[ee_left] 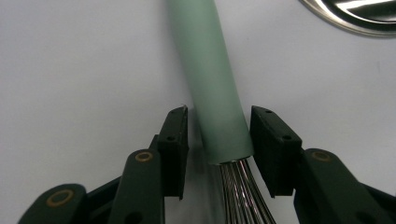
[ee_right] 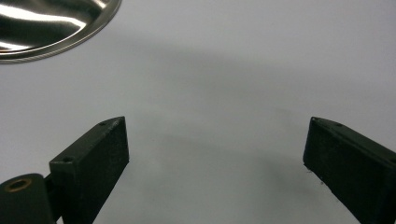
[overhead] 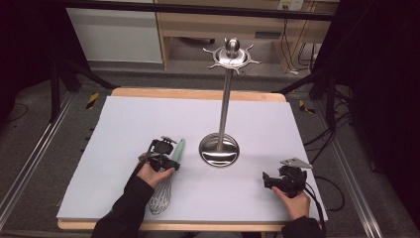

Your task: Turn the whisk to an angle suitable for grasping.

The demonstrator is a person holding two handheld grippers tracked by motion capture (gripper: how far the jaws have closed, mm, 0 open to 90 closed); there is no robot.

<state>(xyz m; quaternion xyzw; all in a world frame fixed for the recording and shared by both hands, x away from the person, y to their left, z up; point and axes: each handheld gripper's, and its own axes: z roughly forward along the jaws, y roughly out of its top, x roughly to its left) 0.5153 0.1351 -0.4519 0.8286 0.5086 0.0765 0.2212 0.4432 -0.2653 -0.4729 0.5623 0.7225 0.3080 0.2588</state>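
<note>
A whisk with a mint-green handle (overhead: 179, 148) and a wire head (overhead: 161, 198) lies on the pale mat (overhead: 138, 119), left of centre. My left gripper (overhead: 172, 164) straddles the handle (ee_left: 212, 84) where it meets the wires (ee_left: 240, 186). The right-hand pad (ee_left: 271, 144) lies against the handle, while a thin gap shows at the left-hand pad (ee_left: 177, 144). A steel utensil stand (overhead: 225, 99) rises at mid-table from a round base (overhead: 219, 150) to a hooked crown (overhead: 233, 55). My right gripper (overhead: 267, 179) rests at the front right, open wide (ee_right: 215, 154) over bare mat.
The stand's shiny base shows at the top right of the left gripper view (ee_left: 355, 14) and at the top left of the right gripper view (ee_right: 51, 23). The mat covers a wooden table (overhead: 198, 93). Dark frame legs and cables lie on the floor around it.
</note>
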